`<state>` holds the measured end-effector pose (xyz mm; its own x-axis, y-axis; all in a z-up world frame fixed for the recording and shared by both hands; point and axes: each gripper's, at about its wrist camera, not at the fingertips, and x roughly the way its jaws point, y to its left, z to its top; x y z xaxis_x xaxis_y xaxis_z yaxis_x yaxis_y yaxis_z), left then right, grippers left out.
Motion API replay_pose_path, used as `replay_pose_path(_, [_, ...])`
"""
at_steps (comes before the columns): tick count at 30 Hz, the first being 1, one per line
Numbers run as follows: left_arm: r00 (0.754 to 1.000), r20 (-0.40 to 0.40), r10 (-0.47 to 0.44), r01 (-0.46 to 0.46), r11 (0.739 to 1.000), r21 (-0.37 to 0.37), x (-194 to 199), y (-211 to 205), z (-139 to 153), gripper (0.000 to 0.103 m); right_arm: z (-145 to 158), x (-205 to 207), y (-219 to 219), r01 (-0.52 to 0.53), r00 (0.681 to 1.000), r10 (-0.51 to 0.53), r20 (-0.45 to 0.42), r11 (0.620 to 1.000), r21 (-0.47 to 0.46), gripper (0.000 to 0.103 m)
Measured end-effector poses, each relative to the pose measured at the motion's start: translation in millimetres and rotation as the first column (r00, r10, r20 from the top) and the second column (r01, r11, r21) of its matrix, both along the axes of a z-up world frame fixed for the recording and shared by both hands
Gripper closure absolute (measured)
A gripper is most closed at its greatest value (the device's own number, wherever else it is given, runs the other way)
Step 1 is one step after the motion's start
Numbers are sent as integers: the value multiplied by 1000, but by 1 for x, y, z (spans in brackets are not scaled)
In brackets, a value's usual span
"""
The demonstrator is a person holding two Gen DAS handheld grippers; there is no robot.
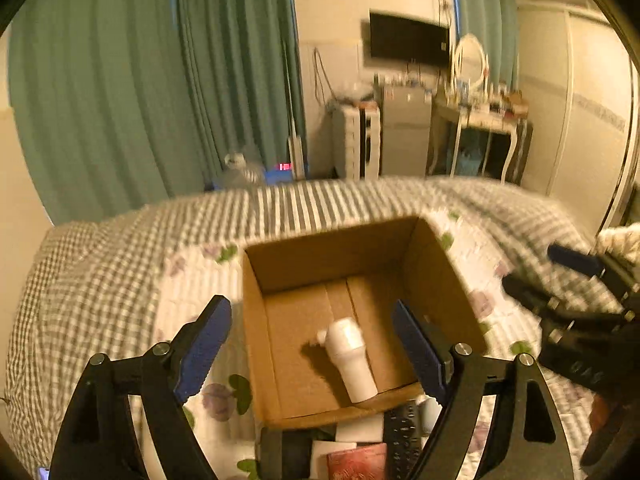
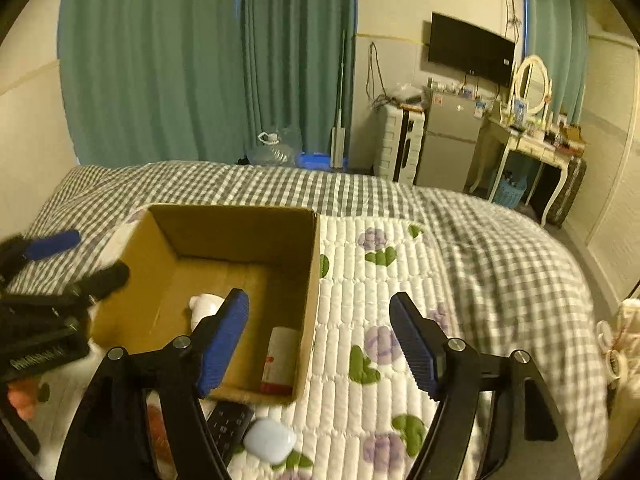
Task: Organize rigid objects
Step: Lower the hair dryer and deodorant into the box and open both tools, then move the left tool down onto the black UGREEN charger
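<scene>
On the bed [image 2: 500, 240], over a white quilted cover printed with purple flowers and green leaves, I catalogue what lies before my two pairs of jaws.

Item: cardboard box [image 1: 440, 264], open at the top, standing on the quilt, flaps not visible. It sits directly ahead of my left gripper [image 1: 312, 344] and to the left of my right gripper [image 2: 320, 340].

Item: white bottle [image 1: 350, 360], lying on its side on the box floor, cap end pointing toward the far wall of the box. Nothing touches it.

Item: white tube with a red end [image 2: 279, 360], lying on the box floor against the right-hand wall, near the front corner.

Item: black remote control [image 2: 228, 424], flat on the quilt just outside the near wall of the box.

Item: pale rounded case [image 2: 270, 440], on the quilt just beside the remote, apart from the box.

Item: reddish flat packet [image 1: 356, 460], near the bottom edge of the left view, beside the remote; detail too blurred to tell more.

Item: my left jaws, spread wide with nothing between the blue pads, poised above the near edge of the box.

Item: my right jaws, likewise spread and empty, above the box's right front corner and the bare quilt beside it.

Background: green curtains [image 2: 180, 60], a wall-mounted dark screen [image 2: 470, 46], a small grey fridge [image 2: 450, 144], and a dressing table with an oval mirror [image 2: 532, 80].
</scene>
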<state>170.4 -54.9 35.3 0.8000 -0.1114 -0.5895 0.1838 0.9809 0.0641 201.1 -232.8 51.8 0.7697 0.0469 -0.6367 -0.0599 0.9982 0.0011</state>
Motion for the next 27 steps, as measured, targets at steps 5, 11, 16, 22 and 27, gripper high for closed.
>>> replay_pose_path(5, [996,86,10,-6,999,-52,-44,18,28,12,32,-46,14,-21,999,22,38,999,-29,15])
replay_pose_path(11, [993,109,38,-30,997,-74,-80,43,22,11,47,-86,32,-40,997,42,60,998,-38,5])
replay_pose_path(16, [993,82,80,-73,994,-86,-93,57,-13,11,25,-100,47,-62,998,62,21,997,-44,5])
replay_pose_path(22, [989,0,149,-149,986,-70,-83,71,-74,11,-34,-89,55,-54,995,51,-81,998,-37,5])
replay_pose_path(27, [979,-98,178,-177,984,26,-62,68,-126,11,-77,-72,58,-61,986,51,-158,996,-61,5])
